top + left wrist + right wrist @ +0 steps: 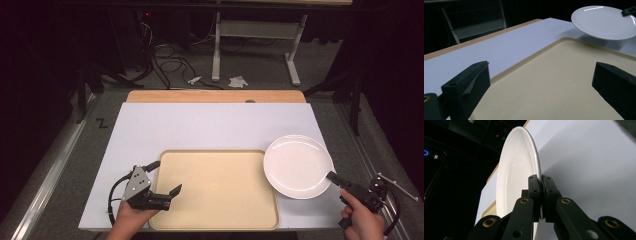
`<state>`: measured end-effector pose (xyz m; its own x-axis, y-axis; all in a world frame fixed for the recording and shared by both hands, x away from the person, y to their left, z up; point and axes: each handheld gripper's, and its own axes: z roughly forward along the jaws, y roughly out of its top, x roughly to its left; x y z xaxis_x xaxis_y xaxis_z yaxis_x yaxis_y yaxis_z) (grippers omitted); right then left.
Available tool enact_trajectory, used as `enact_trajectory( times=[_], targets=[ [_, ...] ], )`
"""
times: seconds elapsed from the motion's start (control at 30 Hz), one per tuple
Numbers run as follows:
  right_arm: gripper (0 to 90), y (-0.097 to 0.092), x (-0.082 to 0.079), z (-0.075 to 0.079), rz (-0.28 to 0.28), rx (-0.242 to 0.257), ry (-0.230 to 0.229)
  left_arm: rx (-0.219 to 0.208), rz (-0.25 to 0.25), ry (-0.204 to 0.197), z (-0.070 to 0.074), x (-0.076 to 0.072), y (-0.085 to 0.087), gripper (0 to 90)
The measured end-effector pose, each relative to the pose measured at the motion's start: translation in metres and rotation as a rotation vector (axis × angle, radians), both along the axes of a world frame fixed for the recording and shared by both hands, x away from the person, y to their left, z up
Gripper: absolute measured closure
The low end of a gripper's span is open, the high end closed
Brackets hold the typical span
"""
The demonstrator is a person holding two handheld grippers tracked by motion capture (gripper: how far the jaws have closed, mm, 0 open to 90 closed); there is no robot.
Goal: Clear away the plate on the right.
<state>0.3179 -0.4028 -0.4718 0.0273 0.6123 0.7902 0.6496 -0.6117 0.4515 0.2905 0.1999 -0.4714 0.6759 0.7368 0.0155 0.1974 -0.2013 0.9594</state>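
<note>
My right gripper (334, 176), jaws clamped on the plate (298, 165) rim, should lower it level onto the tray (215, 192); left gripper (167, 195) jaws apart.

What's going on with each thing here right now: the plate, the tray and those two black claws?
White plate: clamped at its rim, lifted clear of the table, beside the tray.
Beige tray: flat on the table, nothing in it.
Right gripper: shut on the plate's edge.
Left gripper: open, over the tray's left edge.

A single black mark like the letter "Z" stands on the grey floor (102, 123) left of the table (210, 125).
</note>
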Motion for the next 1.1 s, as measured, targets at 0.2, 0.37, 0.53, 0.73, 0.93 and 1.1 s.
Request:
enact_trajectory(
  times=[0.2, 0.37, 0.53, 0.73, 0.93, 1.1],
  targets=[
    [89.1, 0.018, 0.01, 0.003, 0.039, -0.008, -0.002, -0.003, 0.001, -0.003, 0.0, -0.001, 0.001, 2.3],
    [89.0, 0.035, 0.019, 0.005, 0.073, -0.008, -0.008, -0.001, 0.001, -0.004, 0.001, -0.001, 0.002, 2.3],
    [89.0, 0.049, 0.029, 0.008, 0.112, -0.014, -0.014, 0.007, 0.003, -0.006, 0.001, -0.002, 0.004, 2.2],
    [89.0, 0.066, 0.039, 0.01, 0.137, -0.012, -0.012, 0.013, 0.002, -0.008, 0.0, -0.004, 0.006, 2.0],
    [88.9, 0.086, 0.049, 0.01, 0.178, 0.003, -0.014, 0.02, 0.002, -0.009, 0.0, -0.007, 0.008, 2.0],
    [88.9, 0.104, 0.055, 0.009, 0.215, 0.005, -0.01, 0.025, -0.001, -0.005, -0.001, -0.009, 0.009, 1.5]
  ],
)
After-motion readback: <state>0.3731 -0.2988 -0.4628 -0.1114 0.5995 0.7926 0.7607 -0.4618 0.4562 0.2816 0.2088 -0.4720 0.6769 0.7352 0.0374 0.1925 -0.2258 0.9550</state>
